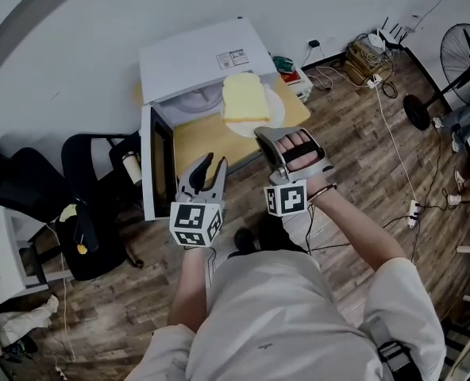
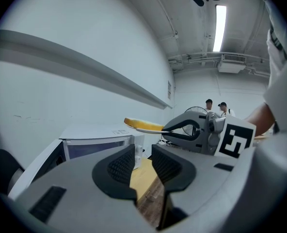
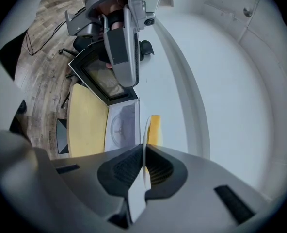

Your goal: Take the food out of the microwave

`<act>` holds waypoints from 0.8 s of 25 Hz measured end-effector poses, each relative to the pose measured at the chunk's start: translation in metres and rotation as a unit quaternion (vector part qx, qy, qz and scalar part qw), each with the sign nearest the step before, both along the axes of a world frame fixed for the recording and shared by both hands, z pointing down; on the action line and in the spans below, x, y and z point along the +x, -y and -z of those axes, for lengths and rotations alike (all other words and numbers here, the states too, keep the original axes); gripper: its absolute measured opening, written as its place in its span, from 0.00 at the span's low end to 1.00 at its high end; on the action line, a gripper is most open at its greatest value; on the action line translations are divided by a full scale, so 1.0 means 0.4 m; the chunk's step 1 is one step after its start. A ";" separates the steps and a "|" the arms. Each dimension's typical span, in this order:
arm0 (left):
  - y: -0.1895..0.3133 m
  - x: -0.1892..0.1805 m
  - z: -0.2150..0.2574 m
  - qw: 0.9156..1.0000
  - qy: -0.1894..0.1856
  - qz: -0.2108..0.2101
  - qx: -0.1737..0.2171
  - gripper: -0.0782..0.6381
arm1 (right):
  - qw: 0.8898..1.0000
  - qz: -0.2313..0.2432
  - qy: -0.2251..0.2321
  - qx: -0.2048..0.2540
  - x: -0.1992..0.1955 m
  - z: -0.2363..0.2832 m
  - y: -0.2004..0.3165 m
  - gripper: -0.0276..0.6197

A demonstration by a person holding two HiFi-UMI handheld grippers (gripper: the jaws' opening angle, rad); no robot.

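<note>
Right gripper view: my right gripper [image 3: 143, 168] clamps the plate [image 3: 145, 135] by its rim, bread [image 3: 154, 130] aboard. My left gripper [image 2: 143, 161] stands partly open, empty.

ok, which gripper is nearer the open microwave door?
Left. The left gripper sits just right of the door in the head view, jaws apart and empty. The right gripper is further over, shut on the plate holding the food.
</note>
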State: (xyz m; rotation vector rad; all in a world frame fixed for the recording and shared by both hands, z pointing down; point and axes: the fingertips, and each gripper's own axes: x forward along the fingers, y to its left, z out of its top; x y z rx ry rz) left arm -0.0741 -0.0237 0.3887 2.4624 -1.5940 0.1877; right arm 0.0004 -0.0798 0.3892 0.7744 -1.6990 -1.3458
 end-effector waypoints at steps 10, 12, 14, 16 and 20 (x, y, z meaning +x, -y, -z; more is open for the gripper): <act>0.005 -0.002 -0.012 1.000 0.002 0.004 -0.006 0.18 | 1.000 0.001 0.000 -0.003 -0.008 -0.002 -0.004 0.06; 0.005 0.001 -0.013 1.000 0.002 0.004 -0.006 0.17 | 1.000 0.001 0.000 -0.003 -0.006 -0.002 -0.005 0.06; 0.003 0.003 -0.015 1.000 -0.001 0.005 -0.007 0.16 | 1.000 -0.001 0.001 -0.004 -0.003 -0.003 -0.005 0.06; 0.003 0.005 -0.017 1.000 -0.003 0.004 -0.007 0.15 | 1.000 -0.003 0.002 -0.004 -0.001 -0.004 -0.004 0.06; 0.002 0.008 -0.017 1.000 -0.003 -0.001 -0.007 0.14 | 1.000 -0.006 0.002 -0.004 0.000 -0.002 -0.005 0.06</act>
